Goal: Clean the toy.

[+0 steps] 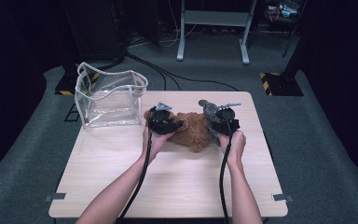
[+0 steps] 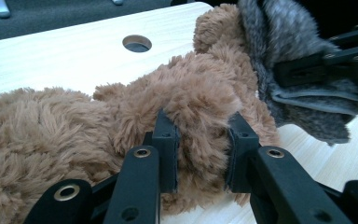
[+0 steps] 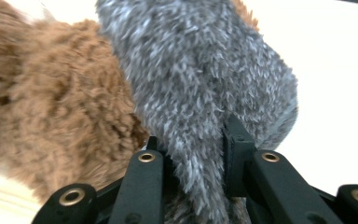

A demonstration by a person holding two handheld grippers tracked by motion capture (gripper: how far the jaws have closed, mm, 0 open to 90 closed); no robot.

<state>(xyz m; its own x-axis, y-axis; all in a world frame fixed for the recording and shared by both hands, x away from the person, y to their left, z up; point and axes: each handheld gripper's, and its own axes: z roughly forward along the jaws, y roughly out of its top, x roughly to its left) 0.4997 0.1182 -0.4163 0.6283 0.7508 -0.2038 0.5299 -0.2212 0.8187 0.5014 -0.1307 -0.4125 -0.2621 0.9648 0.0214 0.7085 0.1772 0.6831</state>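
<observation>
Dark room, grey carpet (image 1: 317,154), pale wooden table (image 1: 177,186), clear bag (image 1: 109,98)

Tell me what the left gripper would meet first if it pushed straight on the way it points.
The left gripper is already clamped on the brown plush toy; beyond that, probably the grey furry piece.

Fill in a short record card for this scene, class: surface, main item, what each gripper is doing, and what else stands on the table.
surface: pale wooden table
main item: brown plush toy with a grey furry part
left gripper: jaws clamped on brown fur
right gripper: jaws clamped on the grey furry part
other item: clear plastic bag, standing open at the table's far left
</observation>
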